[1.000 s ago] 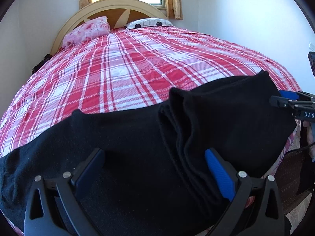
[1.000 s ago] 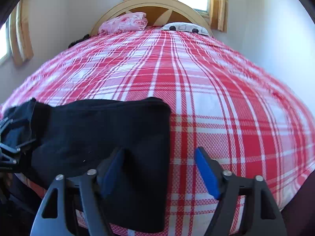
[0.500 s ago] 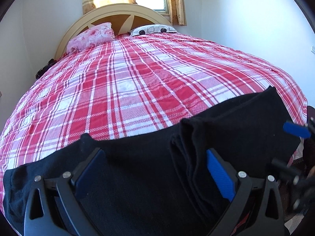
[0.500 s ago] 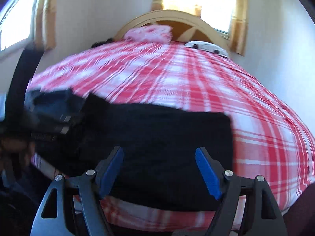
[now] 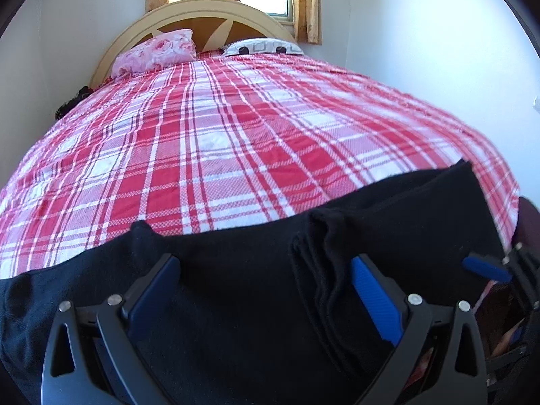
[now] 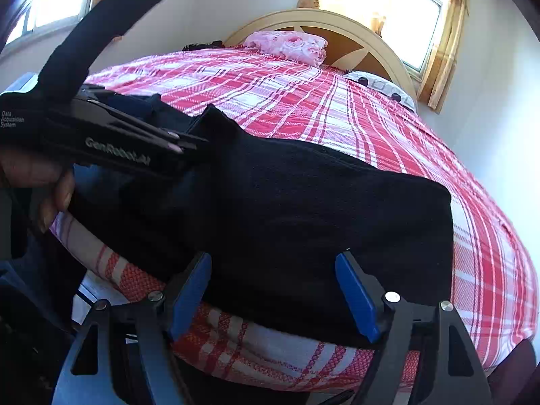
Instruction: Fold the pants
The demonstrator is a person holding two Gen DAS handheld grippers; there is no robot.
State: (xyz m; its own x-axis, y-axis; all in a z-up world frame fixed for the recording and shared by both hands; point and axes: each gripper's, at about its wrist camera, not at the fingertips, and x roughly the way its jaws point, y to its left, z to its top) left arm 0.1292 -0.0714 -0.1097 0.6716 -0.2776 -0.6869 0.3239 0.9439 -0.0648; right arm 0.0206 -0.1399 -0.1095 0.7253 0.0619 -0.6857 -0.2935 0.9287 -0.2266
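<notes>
Black pants (image 5: 243,270) lie across the near edge of the bed, with a bunched fold (image 5: 324,246) near the middle. My left gripper (image 5: 266,290) is open and empty, hovering over the pants. My right gripper (image 6: 273,290) is open and empty at the bed's edge, over the right end of the pants (image 6: 303,209). The right gripper also shows at the far right of the left wrist view (image 5: 489,270). The left gripper's body (image 6: 111,141) shows at the left of the right wrist view, above the cloth.
The bed has a red and white plaid cover (image 5: 236,135), a pink pillow (image 5: 158,50), a spotted pillow (image 5: 263,46) and a cream headboard (image 5: 202,10). White walls stand on both sides. A window (image 6: 411,17) with curtains is behind the headboard.
My right gripper has swung left and dropped toward the bed's edge, now facing the pants' end. My left gripper has pulled back a little. Both stay open.
</notes>
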